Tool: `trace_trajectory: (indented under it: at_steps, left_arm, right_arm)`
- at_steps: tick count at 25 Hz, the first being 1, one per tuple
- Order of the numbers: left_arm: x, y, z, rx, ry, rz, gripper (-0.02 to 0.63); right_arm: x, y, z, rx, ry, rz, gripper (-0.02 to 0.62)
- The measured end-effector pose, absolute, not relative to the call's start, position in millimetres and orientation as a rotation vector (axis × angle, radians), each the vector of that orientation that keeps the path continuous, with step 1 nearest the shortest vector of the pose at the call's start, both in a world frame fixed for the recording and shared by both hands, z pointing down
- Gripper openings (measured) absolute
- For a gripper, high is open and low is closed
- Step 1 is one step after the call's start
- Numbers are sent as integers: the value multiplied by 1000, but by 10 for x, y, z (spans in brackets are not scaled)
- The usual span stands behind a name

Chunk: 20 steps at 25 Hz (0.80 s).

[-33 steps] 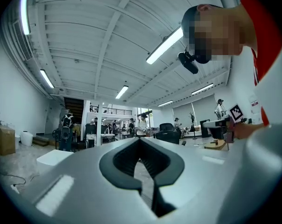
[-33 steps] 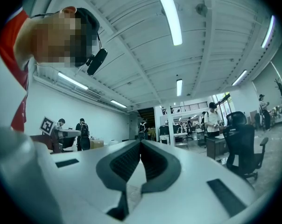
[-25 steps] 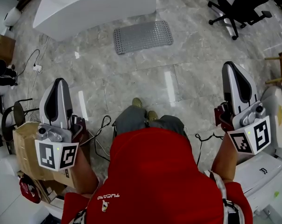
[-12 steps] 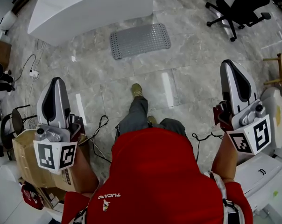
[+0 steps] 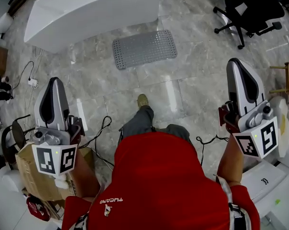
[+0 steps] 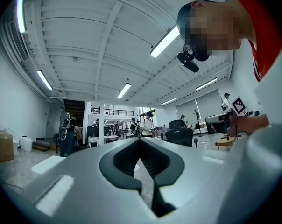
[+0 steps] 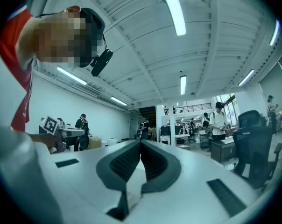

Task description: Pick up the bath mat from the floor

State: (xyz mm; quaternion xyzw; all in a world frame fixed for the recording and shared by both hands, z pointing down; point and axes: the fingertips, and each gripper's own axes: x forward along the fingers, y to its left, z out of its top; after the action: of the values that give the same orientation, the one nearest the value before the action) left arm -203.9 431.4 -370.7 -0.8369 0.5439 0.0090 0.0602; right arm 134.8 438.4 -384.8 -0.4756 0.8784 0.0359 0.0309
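A grey, dotted bath mat lies flat on the marble floor ahead of me, just in front of a white tub. My left gripper is held up at the left of the head view, shut and empty. At the right, my right gripper is also shut with nothing in it. Both are well short of the mat and point forward. In the left gripper view the left gripper faces the room, jaws together. The right gripper looks across the room as well, jaws together. Neither gripper view shows the mat.
A black office chair stands at the far right. Cables trail on the floor near my feet. A cardboard box sits at the lower left, white furniture at the lower right. My shoe is stepping forward.
I have stepped forward: one foot has moved ahead, and the mat and tub sit slightly lower and nearer in the head view. Both grippers stay shut and held up.
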Motion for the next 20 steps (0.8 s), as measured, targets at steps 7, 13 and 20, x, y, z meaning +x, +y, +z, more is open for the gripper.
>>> trace_trajectory:
  at_steps: [7,13,20]
  left_arm:
    - [-2282,3536,-3756,-2518,1640,43,5]
    - [-2462,3084,-3749,-2517,1636,38,5]
    - [-2560,2684,-3705,-2528,1649,31,5]
  right_arm:
    - [1168,3630,-3869,-1505,2691,138,2]
    - [1033,3151,-3819,-1525,2696,121,2]
    - [926,2782,-3781,-1521,2720,106,2]
